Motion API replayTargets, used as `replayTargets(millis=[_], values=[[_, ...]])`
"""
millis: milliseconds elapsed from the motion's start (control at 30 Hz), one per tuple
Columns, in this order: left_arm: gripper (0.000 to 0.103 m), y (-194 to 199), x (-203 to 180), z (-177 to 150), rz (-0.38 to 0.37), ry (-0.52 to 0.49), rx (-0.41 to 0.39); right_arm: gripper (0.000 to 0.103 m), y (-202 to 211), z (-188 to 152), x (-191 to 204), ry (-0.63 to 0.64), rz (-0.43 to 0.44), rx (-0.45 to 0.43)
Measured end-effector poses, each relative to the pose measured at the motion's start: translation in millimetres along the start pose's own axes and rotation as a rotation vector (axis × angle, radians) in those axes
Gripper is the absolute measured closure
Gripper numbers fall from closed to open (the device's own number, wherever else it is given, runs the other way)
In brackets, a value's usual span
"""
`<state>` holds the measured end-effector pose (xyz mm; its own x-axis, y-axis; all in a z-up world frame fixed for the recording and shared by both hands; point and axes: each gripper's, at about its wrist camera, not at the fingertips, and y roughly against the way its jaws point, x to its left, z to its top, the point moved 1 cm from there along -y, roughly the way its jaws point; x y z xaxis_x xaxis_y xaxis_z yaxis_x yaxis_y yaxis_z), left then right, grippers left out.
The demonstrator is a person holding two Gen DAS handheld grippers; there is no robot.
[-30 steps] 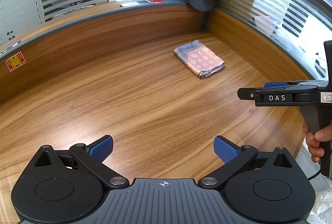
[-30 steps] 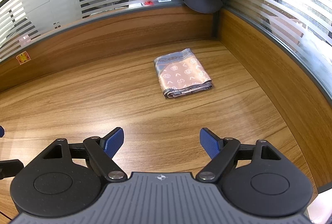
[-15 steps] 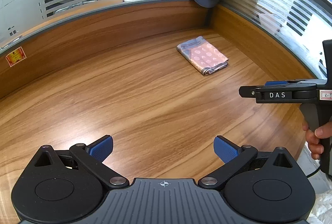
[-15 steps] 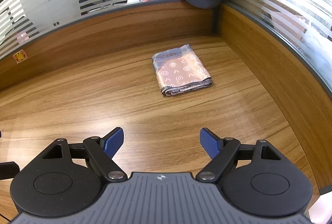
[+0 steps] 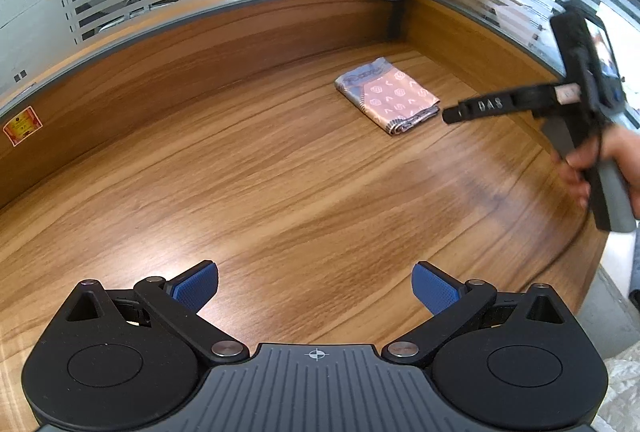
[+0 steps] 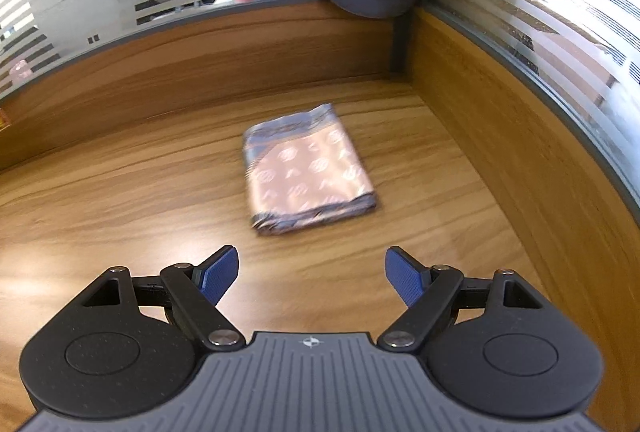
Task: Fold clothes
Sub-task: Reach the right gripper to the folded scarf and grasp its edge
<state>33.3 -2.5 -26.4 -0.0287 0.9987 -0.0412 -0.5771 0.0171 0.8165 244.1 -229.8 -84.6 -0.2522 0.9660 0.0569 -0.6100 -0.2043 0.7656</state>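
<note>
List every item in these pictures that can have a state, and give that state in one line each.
Patterned cloth: folded into a compact rectangle, lying flat on the wooden table, untouched.
Left tool: open, empty, above the table.
Right tool: open, empty, short of the cloth.

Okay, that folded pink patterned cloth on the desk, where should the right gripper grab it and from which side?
Probably by the near short edge of the folded cloth, coming in low from the front, where the right gripper already faces it with jaws open. The cloth lies flat on the wooden desk, and that near edge shows the stacked layers, a thick lip for the jaws to close on together.
</note>
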Motion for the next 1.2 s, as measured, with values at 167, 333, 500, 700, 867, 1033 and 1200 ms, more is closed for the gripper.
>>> replayTargets(millis=[167, 333, 500, 700, 867, 1033, 1200], values=[[0.0, -8.0, -0.5, 4.3, 0.016, -0.001, 0.012, 0.018, -32.4, 23.6, -13.9, 0.028, 0.001, 0.007], [0.0, -16.0, -1.1, 8.5, 0.031, -0.003, 0.023, 0.025, -65.6, 38.1, -21.3, 0.061, 0.012, 0.036], [0.0, -23.3, 1.9, 13.4, 0.041, 0.01, 0.039, 0.039, -92.8, 47.3, -25.8, 0.073, 0.022, 0.072], [0.0, -29.6, 5.6, 17.6, 0.04, 0.027, 0.055, 0.081, -111.2, 48.3, -27.7, 0.07, 0.021, 0.111], [0.0, -29.5, 8.2, 19.3, 0.027, 0.044, 0.056, 0.102, -107.9, 49.4, -20.4, 0.096, 0.023, 0.102], [0.0, -23.3, 11.4, 20.3, 0.028, 0.066, 0.032, 0.102, -86.6, 52.6, 7.0, 0.153, 0.093, 0.067], [0.0, -13.9, 20.7, 15.6, 0.043, 0.104, 0.015, 0.102, -65.1, 46.6, 57.5, 0.264, 0.207, 0.052]])
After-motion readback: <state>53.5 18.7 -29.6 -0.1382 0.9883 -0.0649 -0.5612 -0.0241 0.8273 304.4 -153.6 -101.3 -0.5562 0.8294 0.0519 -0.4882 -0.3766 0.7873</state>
